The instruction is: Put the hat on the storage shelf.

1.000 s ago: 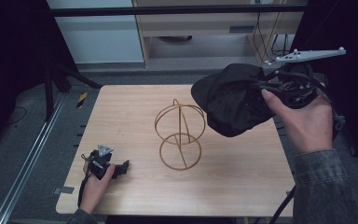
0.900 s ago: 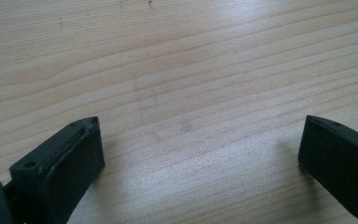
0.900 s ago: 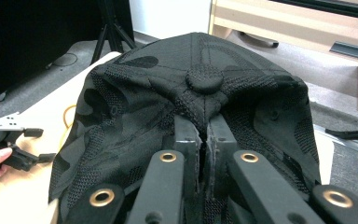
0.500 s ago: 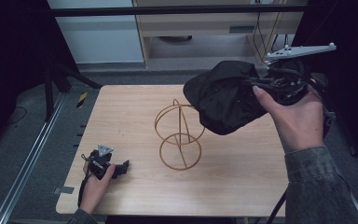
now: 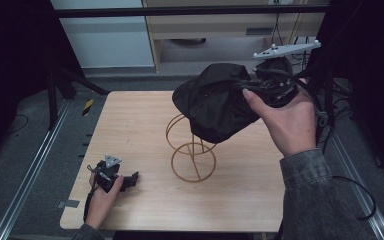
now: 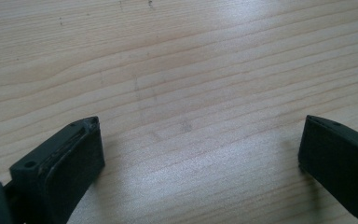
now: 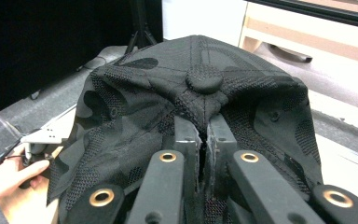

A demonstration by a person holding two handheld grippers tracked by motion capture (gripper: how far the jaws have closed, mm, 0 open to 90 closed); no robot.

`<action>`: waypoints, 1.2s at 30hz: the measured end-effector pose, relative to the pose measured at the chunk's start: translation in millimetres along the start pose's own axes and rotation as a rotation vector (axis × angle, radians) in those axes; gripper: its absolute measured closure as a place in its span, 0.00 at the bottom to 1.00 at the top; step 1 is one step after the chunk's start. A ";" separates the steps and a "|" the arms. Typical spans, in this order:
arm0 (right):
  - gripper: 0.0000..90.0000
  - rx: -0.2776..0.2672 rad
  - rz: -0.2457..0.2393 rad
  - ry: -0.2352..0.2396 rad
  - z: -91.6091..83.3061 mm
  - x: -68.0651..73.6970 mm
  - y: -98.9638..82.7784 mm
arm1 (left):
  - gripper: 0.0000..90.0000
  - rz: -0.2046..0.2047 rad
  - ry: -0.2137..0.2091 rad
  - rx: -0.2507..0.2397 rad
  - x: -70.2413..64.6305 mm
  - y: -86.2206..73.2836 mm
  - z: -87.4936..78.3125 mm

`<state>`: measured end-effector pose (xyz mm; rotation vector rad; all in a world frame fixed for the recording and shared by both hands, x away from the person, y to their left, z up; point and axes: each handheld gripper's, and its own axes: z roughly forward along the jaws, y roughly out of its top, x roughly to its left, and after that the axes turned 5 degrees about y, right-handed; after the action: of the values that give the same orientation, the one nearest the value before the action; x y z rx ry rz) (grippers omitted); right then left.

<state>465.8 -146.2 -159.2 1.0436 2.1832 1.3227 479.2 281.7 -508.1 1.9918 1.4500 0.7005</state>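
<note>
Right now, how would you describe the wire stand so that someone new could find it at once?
Start at the wooden table and look to its middle, just under the black cap that the right gripper holds up. There stands the wire stand, a ring base with upright hoops. It is thin golden wire you can see through, unlike the dark solid cap and grippers.

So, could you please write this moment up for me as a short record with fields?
Held item: black camouflage-patterned fabric cap, lifted above the table
Right hand-held gripper: jaws shut on the cap's fabric, close to its top button
Target nearby: gold wire stand with rings, upright at mid-table; the cap hangs over its top, contact unclear
Left hand-held gripper: jaws open, nothing between them, low over the wood
Surface: light wooden table
</note>
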 end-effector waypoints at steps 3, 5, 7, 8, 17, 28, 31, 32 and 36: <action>0.95 0.010 -0.005 0.012 8.4 3.6 2.0 | 0.00 0.000 0.000 0.000 0.0 0.0 0.0; 0.95 0.027 -0.004 0.023 15.8 5.9 2.5 | 0.00 -0.003 0.001 -0.003 -0.2 0.0 0.2; 0.95 0.035 -0.007 0.029 21.7 7.5 2.6 | 0.00 -0.003 0.001 -0.002 -0.2 0.0 0.2; 0.95 0.047 -0.009 0.035 28.7 9.9 2.6 | 0.00 -0.003 0.001 -0.002 -0.2 0.0 0.2; 0.95 0.072 -0.003 0.064 47.3 14.5 0.0 | 0.00 -0.003 0.001 -0.003 -0.2 0.0 0.2; 0.95 0.111 -0.004 0.080 60.8 18.5 -8.6 | 0.00 -0.003 0.001 -0.002 -0.1 0.0 0.2; 0.95 0.121 -0.001 0.080 64.4 18.7 -12.5 | 0.00 -0.001 -0.001 -0.002 0.0 0.1 0.3; 0.95 0.125 0.001 0.080 65.4 18.8 -13.8 | 0.00 -0.001 -0.001 -0.003 0.0 0.1 0.3; 0.95 0.138 0.009 0.083 68.0 19.3 -18.2 | 0.00 0.003 -0.002 -0.001 0.2 0.1 0.1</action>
<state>490.0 -96.5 -207.0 1.0669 2.3627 1.2555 479.4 281.8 -508.1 1.9939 1.4459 0.6996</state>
